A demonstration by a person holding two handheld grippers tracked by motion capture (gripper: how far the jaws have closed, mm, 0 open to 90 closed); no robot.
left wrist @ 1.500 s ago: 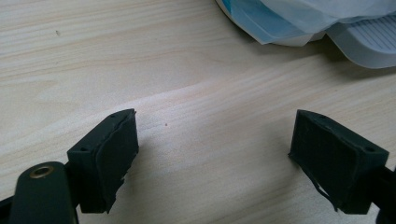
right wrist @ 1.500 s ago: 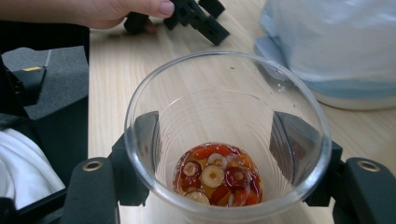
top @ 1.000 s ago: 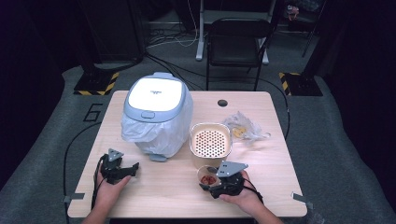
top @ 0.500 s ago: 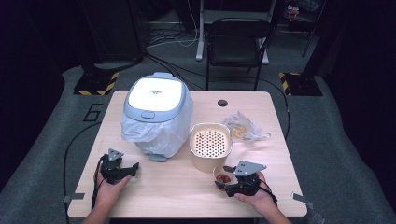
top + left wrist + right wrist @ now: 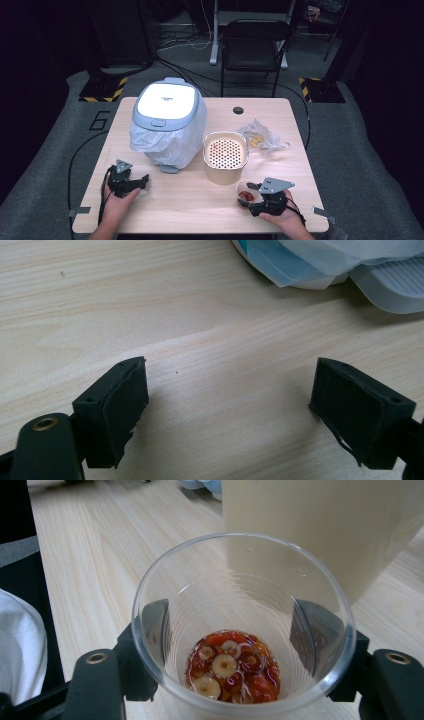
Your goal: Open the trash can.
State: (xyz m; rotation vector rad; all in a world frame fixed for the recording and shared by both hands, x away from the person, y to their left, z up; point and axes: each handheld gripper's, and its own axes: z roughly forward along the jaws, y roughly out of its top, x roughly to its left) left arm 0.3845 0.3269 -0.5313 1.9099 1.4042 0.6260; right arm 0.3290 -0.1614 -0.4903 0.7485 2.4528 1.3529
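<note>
A clear plastic cup (image 5: 246, 194) with red sauce and pale round slices at its bottom stands near the table's front edge, just right of and in front of a beige perforated container (image 5: 225, 155). My right gripper (image 5: 250, 199) is shut on the cup. In the right gripper view its two pads press the cup (image 5: 260, 595) from both sides, and the right gripper (image 5: 234, 627) sits low over the wood. My left gripper (image 5: 142, 181) rests at the front left. Its jaws stand wide over bare wood, so the left gripper (image 5: 235, 390) is open and holds nothing.
A white lidded bin (image 5: 167, 122) lined with a plastic bag stands at the table's left middle; its base (image 5: 325, 260) lies just ahead of my left gripper. A crumpled clear bag (image 5: 260, 139) with yellow bits lies right of the container. A black chair (image 5: 255, 45) stands beyond the table (image 5: 200, 205).
My right gripper has carried the cup to the right along the front edge, from in front of the beige container to its right front corner. The left gripper has stayed still.
</note>
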